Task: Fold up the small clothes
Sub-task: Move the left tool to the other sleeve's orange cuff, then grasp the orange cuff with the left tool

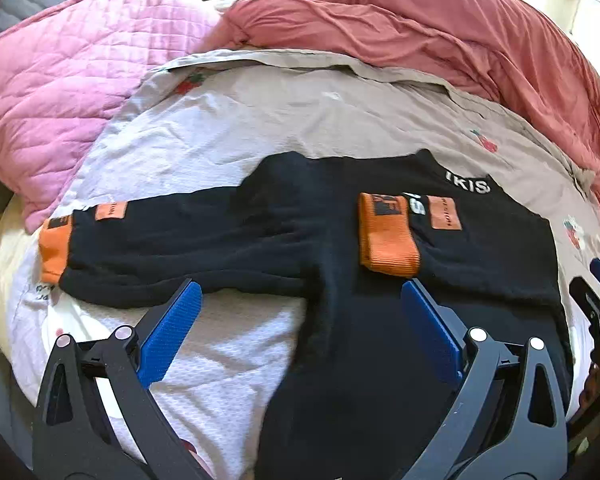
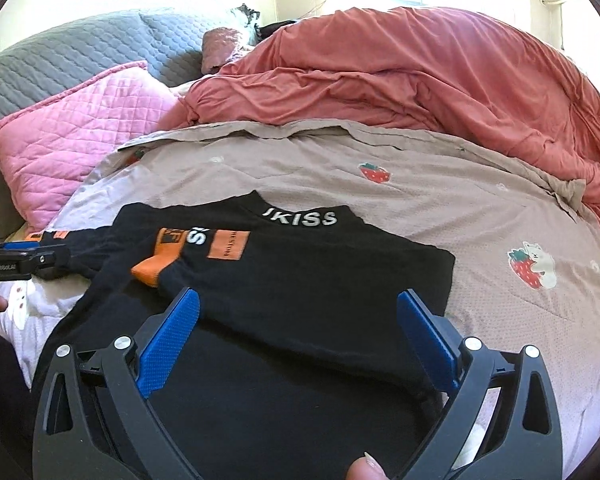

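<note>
A black sweater with orange cuffs lies flat on the bed cover. One sleeve is folded across the body, its orange cuff beside an orange patch. The other sleeve stretches out to the left and ends in an orange cuff. My left gripper hovers wide open over the sweater's body, nothing between its blue pads. In the right wrist view the sweater shows white "KISS" lettering at the collar. My right gripper also stands open above it, empty. The right gripper shows at the left view's right edge.
The beige strawberry-print cover lies under the sweater. A pink quilted pillow sits at back left and a bunched salmon duvet at the back and right. A grey quilted cover is behind. A person's fingertip shows at the bottom.
</note>
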